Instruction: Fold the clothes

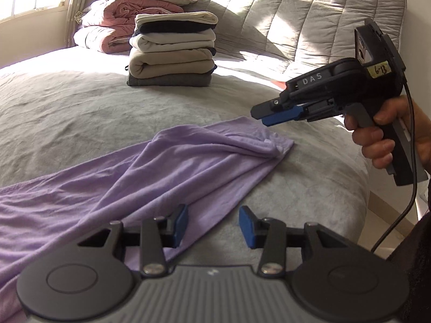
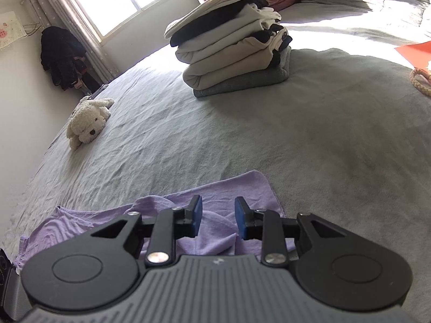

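A lilac garment [image 1: 150, 167] lies rumpled across the near part of the grey bed cover [image 1: 67, 113], one end bunched toward the bed's edge. The left gripper [image 1: 212, 226] hovers over its lower fold, jaws spread with nothing between the blue pads. The right gripper [image 2: 218, 220] (held in a hand [image 1: 388, 137] seen from the left wrist camera) hangs above the bunched end, jaws parted too; whether a pad brushes the cloth is hard to say. Farther back stands a stack of folded clothes [image 2: 231, 45], well apart from the garment. A white plush dog [image 2: 87, 122] lies near the bed's far side.
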`<state>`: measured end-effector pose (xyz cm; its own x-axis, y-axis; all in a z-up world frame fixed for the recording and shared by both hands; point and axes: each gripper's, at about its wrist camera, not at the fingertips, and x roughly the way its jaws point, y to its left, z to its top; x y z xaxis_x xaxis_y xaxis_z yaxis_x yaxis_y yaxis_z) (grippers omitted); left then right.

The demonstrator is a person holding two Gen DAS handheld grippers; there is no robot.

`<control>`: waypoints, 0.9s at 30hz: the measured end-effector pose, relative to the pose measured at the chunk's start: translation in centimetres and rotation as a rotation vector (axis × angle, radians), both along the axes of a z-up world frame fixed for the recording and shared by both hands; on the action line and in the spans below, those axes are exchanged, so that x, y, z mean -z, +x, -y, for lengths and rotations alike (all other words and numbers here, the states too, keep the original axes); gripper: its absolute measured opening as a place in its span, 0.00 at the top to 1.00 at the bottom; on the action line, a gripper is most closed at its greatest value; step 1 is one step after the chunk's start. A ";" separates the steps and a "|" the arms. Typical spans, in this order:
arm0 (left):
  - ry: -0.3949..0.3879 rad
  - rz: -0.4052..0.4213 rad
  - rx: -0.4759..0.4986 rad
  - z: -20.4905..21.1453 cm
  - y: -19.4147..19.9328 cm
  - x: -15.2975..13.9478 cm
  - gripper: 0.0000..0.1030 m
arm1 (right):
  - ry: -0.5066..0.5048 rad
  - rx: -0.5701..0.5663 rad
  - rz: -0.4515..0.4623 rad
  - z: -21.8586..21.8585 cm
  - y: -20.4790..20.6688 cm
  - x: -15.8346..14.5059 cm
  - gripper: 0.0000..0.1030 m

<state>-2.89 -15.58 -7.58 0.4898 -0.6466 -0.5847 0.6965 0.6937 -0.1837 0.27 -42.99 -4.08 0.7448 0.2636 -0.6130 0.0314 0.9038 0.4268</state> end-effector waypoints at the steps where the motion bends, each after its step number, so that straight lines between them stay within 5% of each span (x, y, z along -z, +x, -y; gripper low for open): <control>1: -0.028 -0.009 -0.020 -0.3 0.0 0.2 0.58 | -0.012 -0.003 0.010 0.2 -0.1 -0.2 0.70; 7: -0.130 -0.049 -0.083 -1.0 0.0 0.7 0.58 | -0.053 -0.061 0.019 -0.4 0.1 0.2 0.70; 12: -0.142 -0.036 -0.083 -1.1 -0.2 0.9 0.57 | -0.211 -0.150 -0.019 -3.1 0.8 1.3 0.70; 15: -0.153 -0.039 -0.083 -1.3 -0.2 1.0 0.57 | -0.291 -0.172 -0.021 -4.0 0.8 1.5 0.96; 27: -0.134 0.005 -0.067 -3.0 -1.4 0.2 0.49 | -0.374 0.005 0.083 -2.4 1.6 -0.5 0.99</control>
